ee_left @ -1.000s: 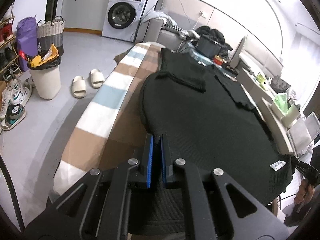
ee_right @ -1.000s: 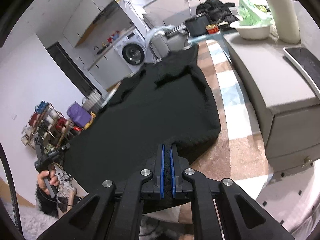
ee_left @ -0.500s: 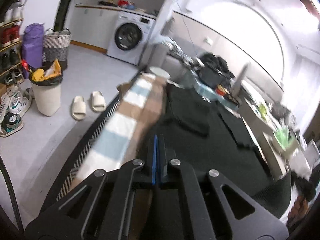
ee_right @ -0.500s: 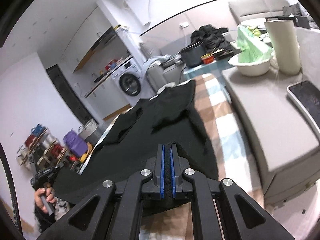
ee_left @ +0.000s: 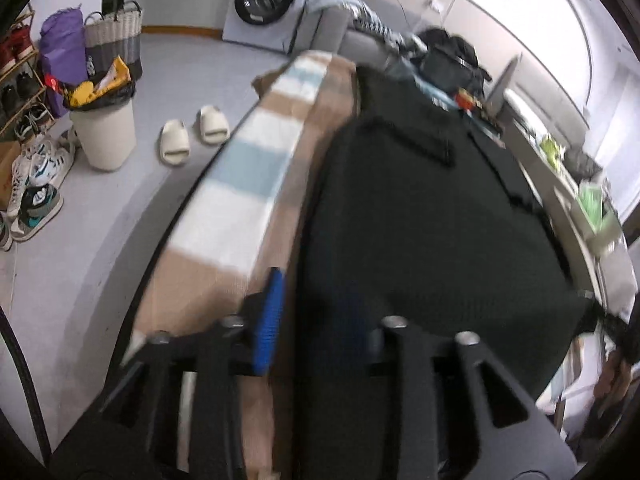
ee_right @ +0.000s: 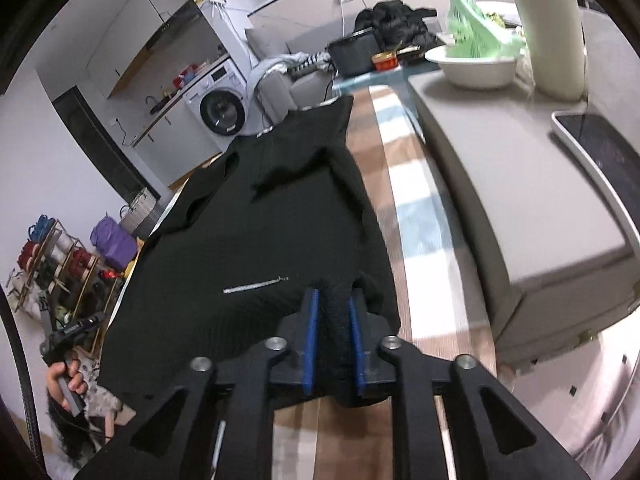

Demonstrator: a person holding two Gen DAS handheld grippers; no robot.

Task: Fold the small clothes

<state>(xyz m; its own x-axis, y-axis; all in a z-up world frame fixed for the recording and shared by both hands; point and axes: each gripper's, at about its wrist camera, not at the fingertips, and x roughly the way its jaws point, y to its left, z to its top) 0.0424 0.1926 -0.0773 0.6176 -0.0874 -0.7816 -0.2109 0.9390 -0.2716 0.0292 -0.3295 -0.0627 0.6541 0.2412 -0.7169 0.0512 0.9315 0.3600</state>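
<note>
Right wrist view: black knit garment point(ee_right: 280, 216) spread flat on striped blanket point(ee_right: 416, 216), unfolded; right gripper point(ee_right: 332, 340) and left gripper point(ee_left: 316, 320) jaws just been opening, hem between them w/o pressing; all folds remain.

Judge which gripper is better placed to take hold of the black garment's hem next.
Right. The right gripper, jaws just opening, has a bunch of the black garment between its pads; the left gripper, also opening, straddles its blurred edge.
</note>
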